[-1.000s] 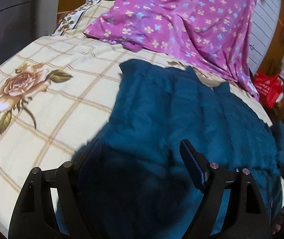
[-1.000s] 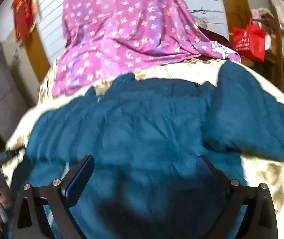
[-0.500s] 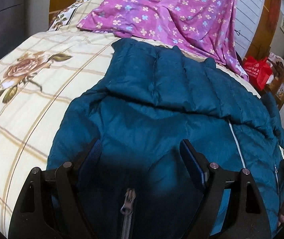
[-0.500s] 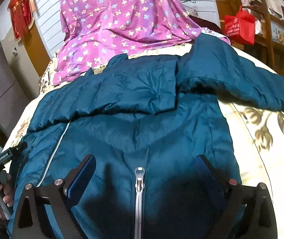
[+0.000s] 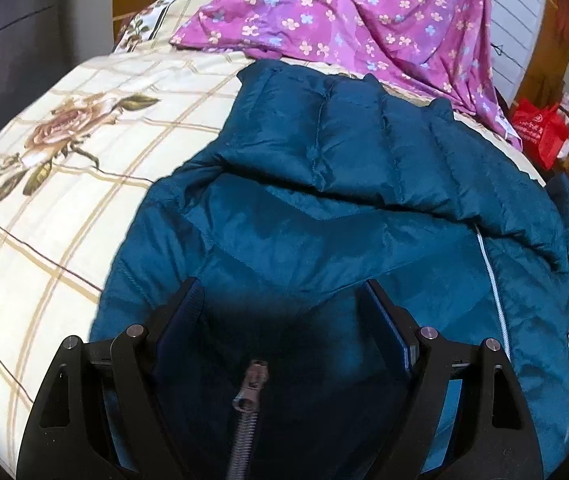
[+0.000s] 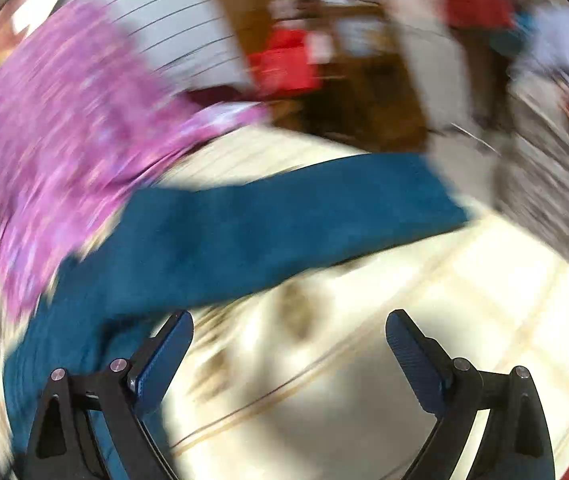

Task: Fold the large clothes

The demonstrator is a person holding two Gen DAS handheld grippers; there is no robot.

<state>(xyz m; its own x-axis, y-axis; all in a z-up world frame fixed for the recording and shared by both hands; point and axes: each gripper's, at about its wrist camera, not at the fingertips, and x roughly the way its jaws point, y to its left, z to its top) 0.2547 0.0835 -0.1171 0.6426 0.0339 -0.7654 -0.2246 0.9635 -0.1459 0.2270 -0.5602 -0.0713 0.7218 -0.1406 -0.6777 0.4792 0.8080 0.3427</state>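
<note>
Teal puffer jacket (image 5: 324, 208) lying front-up on the floral bedspread (image 5: 64, 200), one sleeve (image 6: 284, 216) stretched out sideways across the bed; left gripper (image 5: 280, 312) spread wide and empty over the chest above the zipper pull (image 5: 253, 380), right gripper (image 6: 288, 344) over bare bedspread just short of that sleeve, jaws narrowing slightly with nothing between them. Best bet now: pinch the sleeve near the cuff, carry it flat across the chest, and pin the body with the left. Count: one jacket, one purple flowered cloth (image 5: 364, 12), one red bag (image 5: 540, 132), two grippers.
</note>
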